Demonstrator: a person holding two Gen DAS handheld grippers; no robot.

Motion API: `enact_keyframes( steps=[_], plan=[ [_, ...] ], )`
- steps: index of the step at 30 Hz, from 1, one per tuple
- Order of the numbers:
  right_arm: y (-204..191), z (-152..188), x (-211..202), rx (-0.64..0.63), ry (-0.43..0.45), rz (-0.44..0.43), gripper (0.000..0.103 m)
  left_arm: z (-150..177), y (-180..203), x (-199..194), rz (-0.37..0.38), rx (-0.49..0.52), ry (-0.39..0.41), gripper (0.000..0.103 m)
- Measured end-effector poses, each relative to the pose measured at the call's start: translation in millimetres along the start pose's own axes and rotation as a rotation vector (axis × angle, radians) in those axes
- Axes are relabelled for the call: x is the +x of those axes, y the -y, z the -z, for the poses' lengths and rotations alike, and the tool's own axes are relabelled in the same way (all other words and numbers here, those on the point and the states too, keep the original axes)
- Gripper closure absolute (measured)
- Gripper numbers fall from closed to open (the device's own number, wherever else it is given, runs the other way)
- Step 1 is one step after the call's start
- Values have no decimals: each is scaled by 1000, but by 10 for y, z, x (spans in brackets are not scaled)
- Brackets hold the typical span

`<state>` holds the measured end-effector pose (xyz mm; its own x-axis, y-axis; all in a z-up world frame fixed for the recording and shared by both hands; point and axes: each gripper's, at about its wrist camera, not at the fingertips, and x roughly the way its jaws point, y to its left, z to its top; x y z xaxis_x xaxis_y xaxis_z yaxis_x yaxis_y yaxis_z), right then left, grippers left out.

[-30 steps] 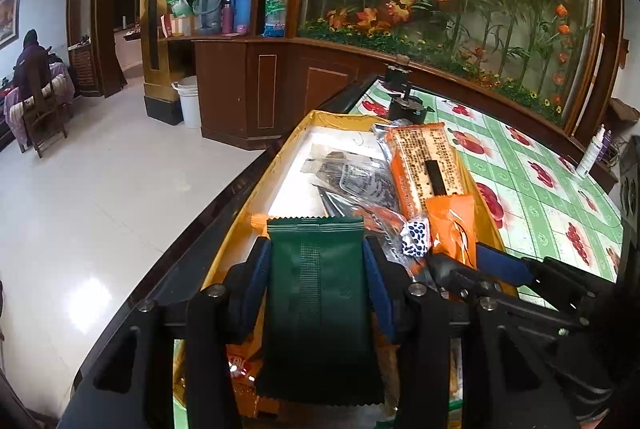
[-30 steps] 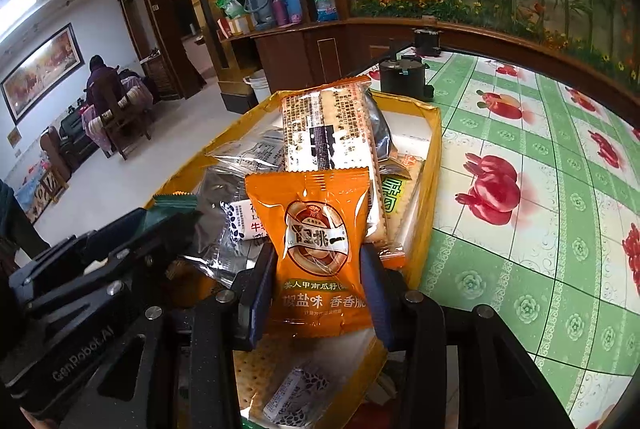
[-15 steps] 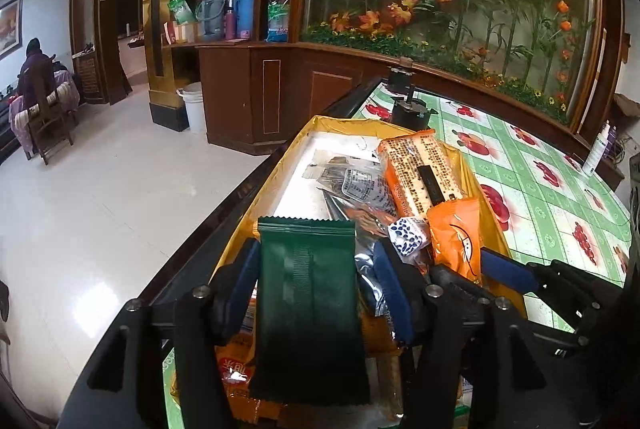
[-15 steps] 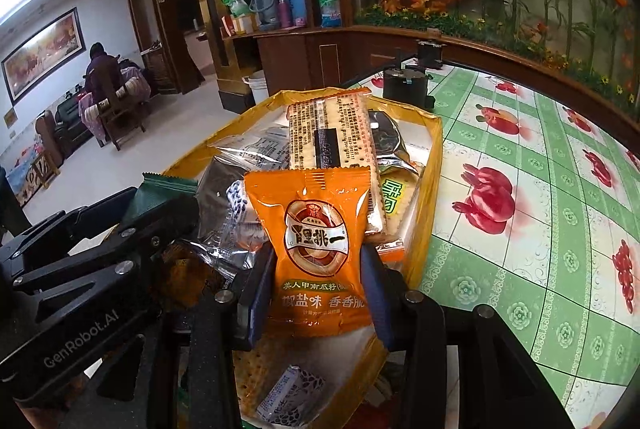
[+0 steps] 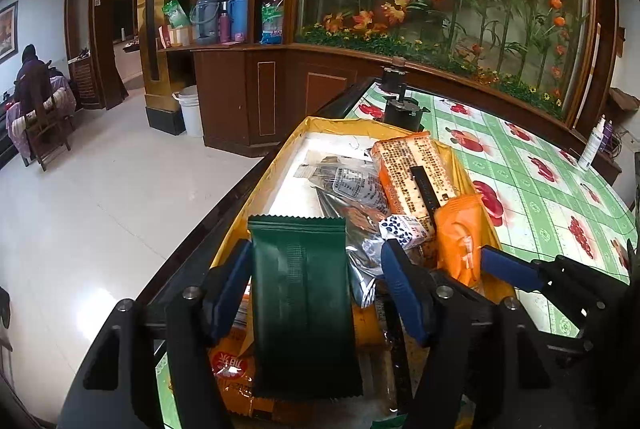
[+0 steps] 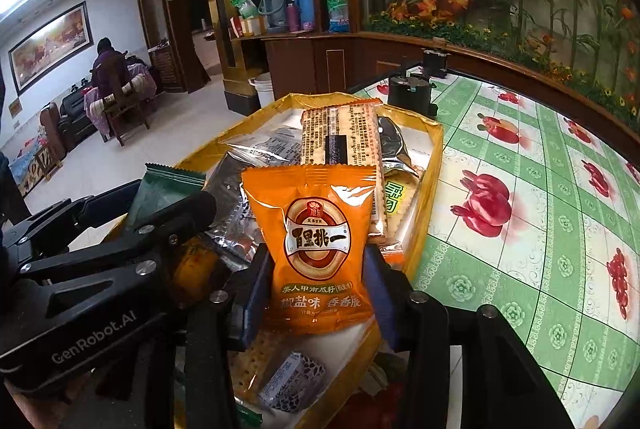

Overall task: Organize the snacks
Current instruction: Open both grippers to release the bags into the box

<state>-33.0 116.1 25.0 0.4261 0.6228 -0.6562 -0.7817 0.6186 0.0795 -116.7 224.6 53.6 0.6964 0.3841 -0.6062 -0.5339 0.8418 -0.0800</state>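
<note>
Green packet (image 5: 302, 313) stands between the left gripper (image 5: 316, 289) jaws, which have just been opening and stand apart, over the yellow tray (image 5: 460, 165). Orange packet (image 6: 316, 249) sits between the right gripper (image 6: 316, 289) jaws, also just opening, above the tray.

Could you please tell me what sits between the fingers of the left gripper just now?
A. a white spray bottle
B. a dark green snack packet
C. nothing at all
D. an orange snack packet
B: in the left wrist view the dark green packet stands between the blue pads of the left gripper, above the yellow tray.
</note>
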Motion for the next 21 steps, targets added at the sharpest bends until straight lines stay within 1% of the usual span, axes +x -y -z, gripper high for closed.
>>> enact_keyframes(
  steps=[3,5,7,11,13,16,19,21],
  plan=[
    [-9,10,-60,-2,10,-13,47,-1,11,-47,1,7,9,33],
    [-28,10,-103,-8,19,-17,45,-8,29,-84,0,14,16,32],
    [-44,11,-144,-11,27,-21,42,-14,37,-128,1,18,23,31],
    [-80,26,-231,-19,43,-35,38,-7,58,-220,-10,33,43,25],
    [-101,42,-287,-24,53,-36,34,5,66,-277,-20,40,57,23],
    [-115,79,-384,-28,70,-33,27,21,76,-350,-20,38,72,18],
    [-96,128,-488,-29,89,-25,23,53,100,-436,-33,45,96,11],
    [-80,175,-556,-31,101,-13,19,75,113,-494,-44,52,117,5]
  ],
)
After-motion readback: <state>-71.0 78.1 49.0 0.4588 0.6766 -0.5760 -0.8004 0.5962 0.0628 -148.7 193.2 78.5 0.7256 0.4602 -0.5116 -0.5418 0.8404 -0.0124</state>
